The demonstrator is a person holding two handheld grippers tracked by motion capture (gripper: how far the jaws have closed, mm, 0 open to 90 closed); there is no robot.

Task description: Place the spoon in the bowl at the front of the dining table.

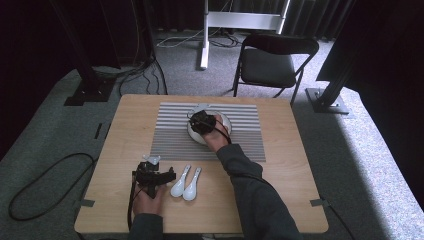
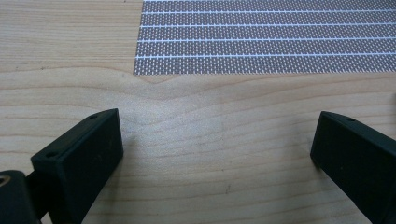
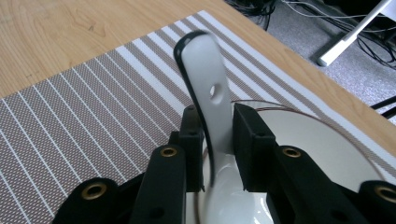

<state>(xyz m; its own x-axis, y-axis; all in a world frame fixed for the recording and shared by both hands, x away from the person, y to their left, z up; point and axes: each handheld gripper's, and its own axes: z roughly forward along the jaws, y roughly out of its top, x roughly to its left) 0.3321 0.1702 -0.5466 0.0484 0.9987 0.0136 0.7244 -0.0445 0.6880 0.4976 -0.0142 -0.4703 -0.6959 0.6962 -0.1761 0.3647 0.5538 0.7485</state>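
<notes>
My right claw (image 3: pixel 217 156) is clamped on the handle of a white spoon (image 3: pixel 208 93), holding it over the bowl (image 3: pixel 322 144) on the striped mat (image 1: pixel 165 135), spoon end down toward the dish. I judge this one nearly placed. Two more spoons (image 1: pixel 185 184) lie side by side on the desk (image 1: pixel 280 190) near me. My left claw (image 1: pixel 154 176) rests just beside them, spread wide and empty, so I judge those are left to do.
</notes>
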